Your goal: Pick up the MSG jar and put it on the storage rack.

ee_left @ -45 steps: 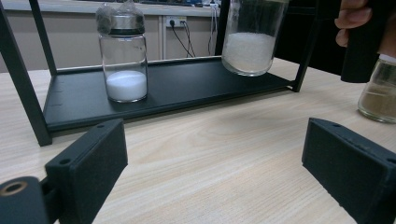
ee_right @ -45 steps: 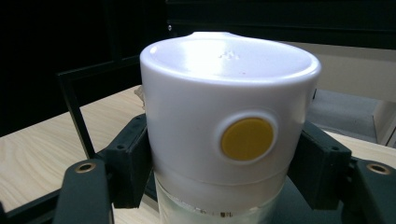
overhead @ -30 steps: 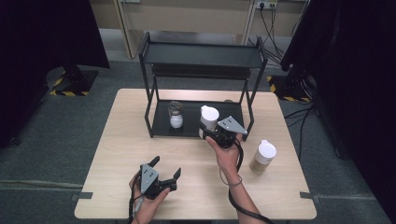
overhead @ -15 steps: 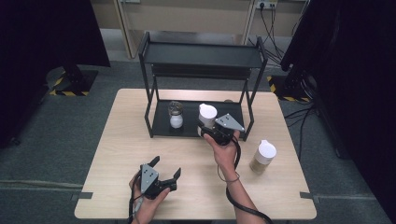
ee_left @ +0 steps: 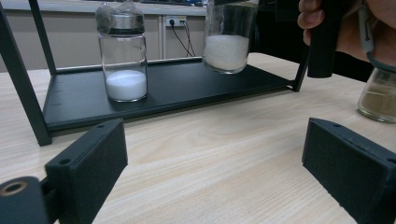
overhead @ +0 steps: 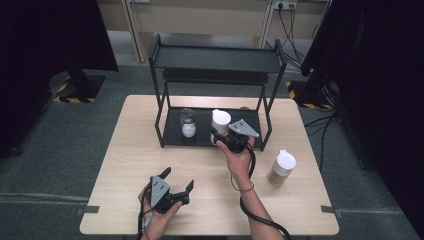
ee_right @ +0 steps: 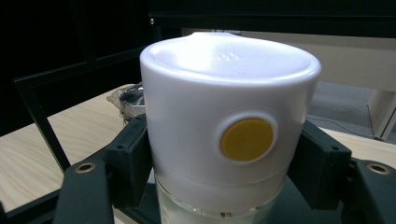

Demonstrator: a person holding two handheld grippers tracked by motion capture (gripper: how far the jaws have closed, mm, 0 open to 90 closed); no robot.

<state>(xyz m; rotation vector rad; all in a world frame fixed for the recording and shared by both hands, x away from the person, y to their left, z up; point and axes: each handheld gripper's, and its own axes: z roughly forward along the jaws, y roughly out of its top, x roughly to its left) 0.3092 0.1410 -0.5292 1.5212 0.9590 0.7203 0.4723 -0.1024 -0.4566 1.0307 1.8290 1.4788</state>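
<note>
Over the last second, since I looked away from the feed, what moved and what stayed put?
The right claw, shut on the white-capped jar, edged slightly left over the rack's lower shelf; the left gripper view shows the jar's base hanging just above the shelf. Nothing was grabbed or released. The left claw rests open on the table, and the small jar and brown jar kept their places.

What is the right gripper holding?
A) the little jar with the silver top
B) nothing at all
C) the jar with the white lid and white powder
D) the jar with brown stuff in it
C: the right gripper has its jaws clamped on the white-lidded jar, held just above the rack's bottom shelf, while the brown-filled jar stands alone on the table.
</note>
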